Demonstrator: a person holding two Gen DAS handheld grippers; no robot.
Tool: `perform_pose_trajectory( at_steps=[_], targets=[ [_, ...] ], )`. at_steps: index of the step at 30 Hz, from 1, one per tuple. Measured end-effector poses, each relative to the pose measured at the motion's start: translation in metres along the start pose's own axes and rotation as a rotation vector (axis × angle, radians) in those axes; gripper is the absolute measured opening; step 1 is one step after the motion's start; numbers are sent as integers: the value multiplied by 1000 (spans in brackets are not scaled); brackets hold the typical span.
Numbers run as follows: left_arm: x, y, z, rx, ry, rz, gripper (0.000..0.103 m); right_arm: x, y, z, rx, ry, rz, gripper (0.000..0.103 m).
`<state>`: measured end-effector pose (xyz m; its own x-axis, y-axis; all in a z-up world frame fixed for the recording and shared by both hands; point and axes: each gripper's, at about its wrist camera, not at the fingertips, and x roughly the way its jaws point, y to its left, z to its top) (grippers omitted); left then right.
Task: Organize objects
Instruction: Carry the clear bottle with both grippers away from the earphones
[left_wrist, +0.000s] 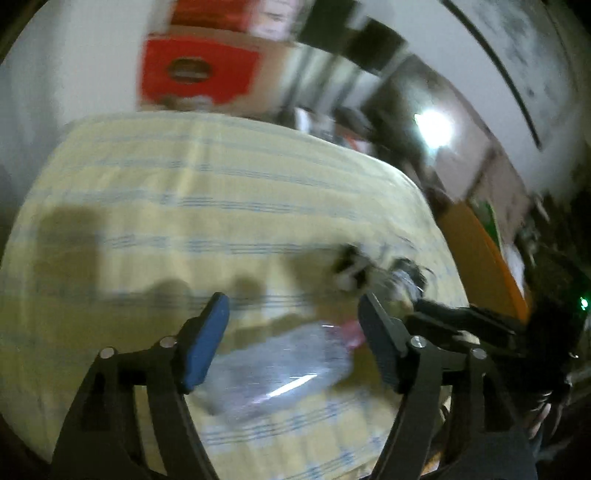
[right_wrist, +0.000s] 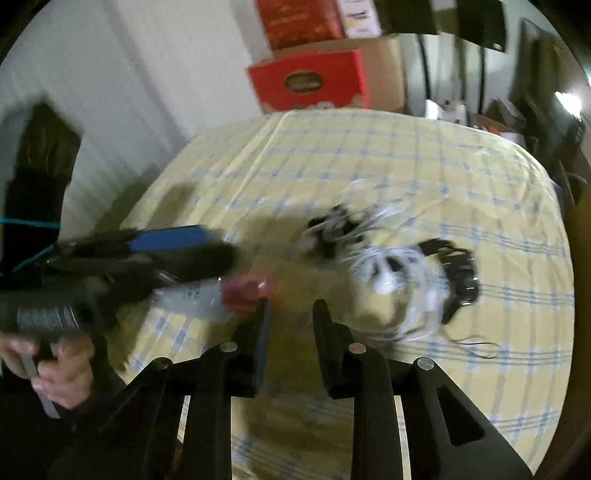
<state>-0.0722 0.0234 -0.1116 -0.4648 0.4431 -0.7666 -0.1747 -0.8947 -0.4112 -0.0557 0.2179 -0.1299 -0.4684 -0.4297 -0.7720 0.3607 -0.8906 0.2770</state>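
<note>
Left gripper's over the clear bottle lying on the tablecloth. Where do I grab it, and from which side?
Grip the clear bottle across the middle of its body, coming down from above. It lies on its side on the tablecloth with its pink cap toward the right gripper, and the left gripper stands open with a finger on either side. The body looks widest and most even there; the cap end narrows.

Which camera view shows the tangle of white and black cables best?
The right wrist view. There the tangle of white and black cables lies whole and unobstructed on the checked tablecloth, though slightly blurred. The left wrist view shows only a small, heavily blurred part of it beyond the gripper finger.
</note>
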Motion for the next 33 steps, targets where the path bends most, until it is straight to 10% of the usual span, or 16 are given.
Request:
perform_pose_trajectory(
  at_steps=[4, 11, 15, 25, 33],
  targets=[
    [9, 16, -5, -76, 76, -31, 69, -15, -6, 6, 6, -68, -9, 45],
    [6, 24, -19, -110, 132, 30, 76, 4, 17, 5, -35, -40, 69, 47],
    [10, 34, -21, -92, 205, -9, 83, 23, 36, 0, -82, -18, 72, 69],
    [16, 14, -25, -85, 217, 2, 96, 45, 57, -3, -152, -17, 101, 79],
    [16, 18, -22, -105, 250, -19, 84, 49, 61, -6, -166, -33, 114, 82]
  ],
)
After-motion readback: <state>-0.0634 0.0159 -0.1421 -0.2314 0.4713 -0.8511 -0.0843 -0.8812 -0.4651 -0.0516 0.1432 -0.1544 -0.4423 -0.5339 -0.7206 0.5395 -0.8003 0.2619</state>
